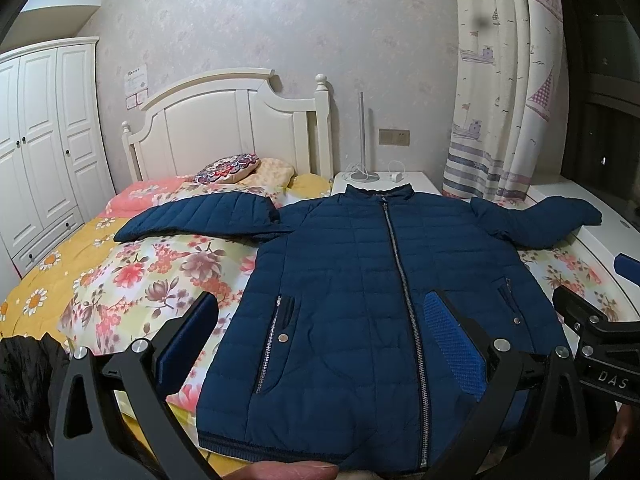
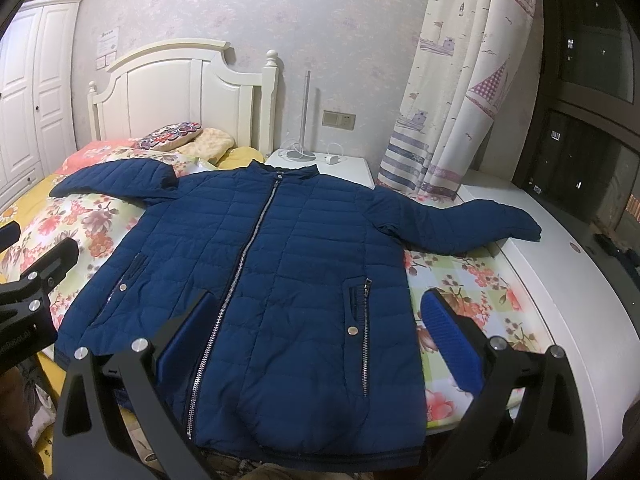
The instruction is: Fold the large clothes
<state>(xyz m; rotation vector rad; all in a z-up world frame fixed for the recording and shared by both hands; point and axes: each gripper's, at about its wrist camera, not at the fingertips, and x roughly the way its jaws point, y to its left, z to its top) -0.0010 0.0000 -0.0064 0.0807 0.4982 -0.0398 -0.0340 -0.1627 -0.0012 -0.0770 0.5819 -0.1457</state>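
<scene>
A navy quilted jacket (image 1: 360, 280) (image 2: 280, 248) lies flat and face up on the floral bedspread (image 1: 152, 272), zipped, collar toward the headboard, both sleeves spread out sideways. My left gripper (image 1: 320, 320) is open above the hem, its blue pads wide apart with nothing between them. My right gripper (image 2: 316, 316) is open too, above the hem's right half, holding nothing. The right sleeve (image 2: 472, 220) reaches onto the white ledge. In the left wrist view the right gripper's body (image 1: 596, 332) shows at the right edge. The left gripper's body (image 2: 28, 292) appears at the left edge of the right wrist view.
A white headboard (image 1: 228, 128) and pillows (image 1: 236, 168) stand at the far end. A white nightstand (image 1: 384, 184) with a lamp pole stands beside the bed. A patterned curtain (image 1: 500, 100) hangs right. A white wardrobe (image 1: 44, 140) stands left. Dark clothing (image 1: 24, 380) lies lower left.
</scene>
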